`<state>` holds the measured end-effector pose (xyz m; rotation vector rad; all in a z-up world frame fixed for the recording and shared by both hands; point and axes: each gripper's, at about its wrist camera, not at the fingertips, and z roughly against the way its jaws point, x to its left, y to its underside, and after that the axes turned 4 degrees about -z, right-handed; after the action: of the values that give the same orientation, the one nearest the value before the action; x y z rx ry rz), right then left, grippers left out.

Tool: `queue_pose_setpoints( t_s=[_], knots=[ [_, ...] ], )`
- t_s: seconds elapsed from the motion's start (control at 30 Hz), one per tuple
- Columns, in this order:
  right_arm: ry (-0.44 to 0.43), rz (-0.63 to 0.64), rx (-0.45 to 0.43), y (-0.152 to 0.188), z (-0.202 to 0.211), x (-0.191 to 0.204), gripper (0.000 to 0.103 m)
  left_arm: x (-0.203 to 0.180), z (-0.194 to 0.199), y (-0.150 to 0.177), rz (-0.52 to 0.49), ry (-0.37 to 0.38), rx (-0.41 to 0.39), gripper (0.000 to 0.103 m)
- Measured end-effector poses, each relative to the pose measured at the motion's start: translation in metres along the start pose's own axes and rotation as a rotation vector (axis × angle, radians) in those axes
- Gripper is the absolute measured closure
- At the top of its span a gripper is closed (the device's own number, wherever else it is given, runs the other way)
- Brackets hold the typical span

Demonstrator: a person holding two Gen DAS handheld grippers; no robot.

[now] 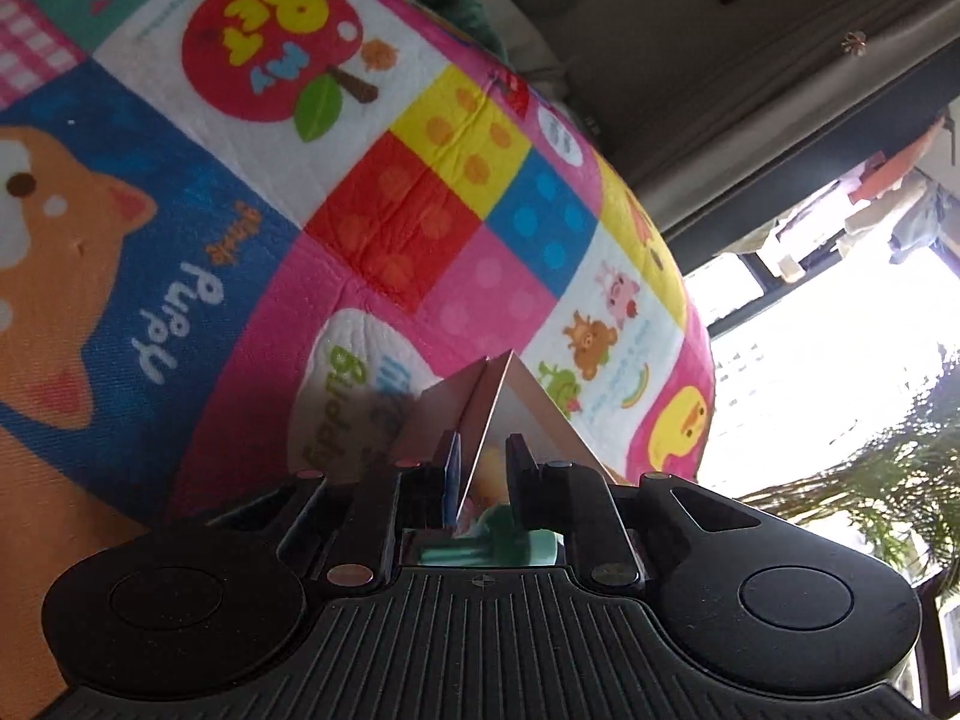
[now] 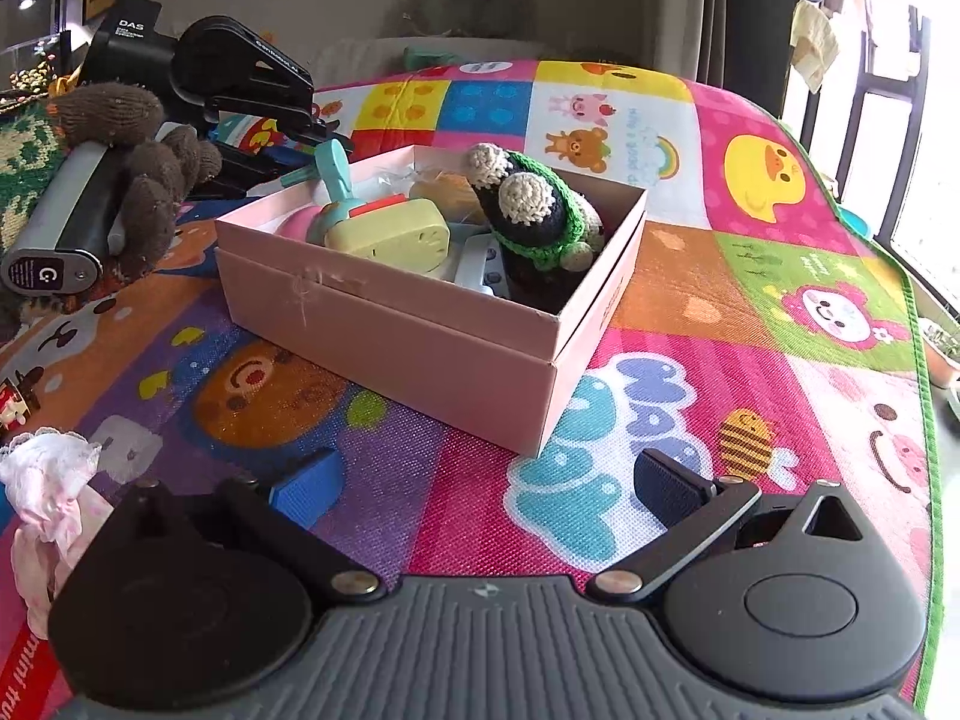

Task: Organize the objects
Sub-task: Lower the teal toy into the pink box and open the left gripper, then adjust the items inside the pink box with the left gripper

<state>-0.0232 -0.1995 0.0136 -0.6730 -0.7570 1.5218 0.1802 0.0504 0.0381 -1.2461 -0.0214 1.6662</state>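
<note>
A pink cardboard box [image 2: 420,324] stands on the colourful play mat [image 2: 750,300]. In it lie a crocheted green and black toy [image 2: 534,210], a yellow and teal plastic toy [image 2: 384,228] and a grey item. My left gripper [image 1: 480,468] is shut on the far wall of the pink box [image 1: 498,408], seen edge-on between its fingers; it also shows at the box's far left corner in the right wrist view [image 2: 288,132]. My right gripper [image 2: 480,480] is open and empty, just above the mat in front of the box.
A pink and white cloth [image 2: 48,480] lies at the left near my right gripper. A hand in a brown knitted glove [image 2: 150,180] holds the left gripper's handle. The mat's edge and a bright window [image 2: 924,150] are at the right.
</note>
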Motion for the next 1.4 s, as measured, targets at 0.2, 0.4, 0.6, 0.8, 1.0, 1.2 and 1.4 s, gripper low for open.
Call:
queue_pose_setpoints(
  t_s=[0.2, 0.4, 0.6, 0.8, 1.0, 1.2, 1.4],
  knots=[
    [-0.003, 0.005, 0.008, 0.0, -0.002, 0.001, 0.0, -0.04, 0.016, 0.02, -0.209, 0.126, 0.029, 0.087],
    [0.005, -0.008, -0.005, 0.001, 0.0, -0.002, 0.0, -0.055, 0.033, 0.031, -0.274, 0.19, -0.01, 0.087],
    [0.002, -0.009, -0.007, 0.001, 0.0, -0.002, 0.0, -0.032, 0.059, 0.021, -0.223, -0.134, -0.143, 0.087],
    [0.006, -0.013, -0.01, 0.001, 0.001, -0.002, 0.0, -0.003, 0.049, 0.025, -0.063, -0.075, -0.059, 0.087],
    [0.011, -0.012, -0.006, 0.001, 0.001, -0.002, 0.0, -0.039, 0.032, 0.04, -0.259, 0.09, 0.1, 0.087],
    [0.009, -0.014, -0.014, 0.001, 0.001, -0.002, 0.0, -0.056, 0.054, 0.053, -0.488, -0.133, -0.121, 0.086],
    [0.033, -0.018, -0.082, -0.005, 0.005, -0.008, 0.0, -0.052, 0.041, 0.051, -0.59, -0.246, -0.005, 0.086]
  ],
)
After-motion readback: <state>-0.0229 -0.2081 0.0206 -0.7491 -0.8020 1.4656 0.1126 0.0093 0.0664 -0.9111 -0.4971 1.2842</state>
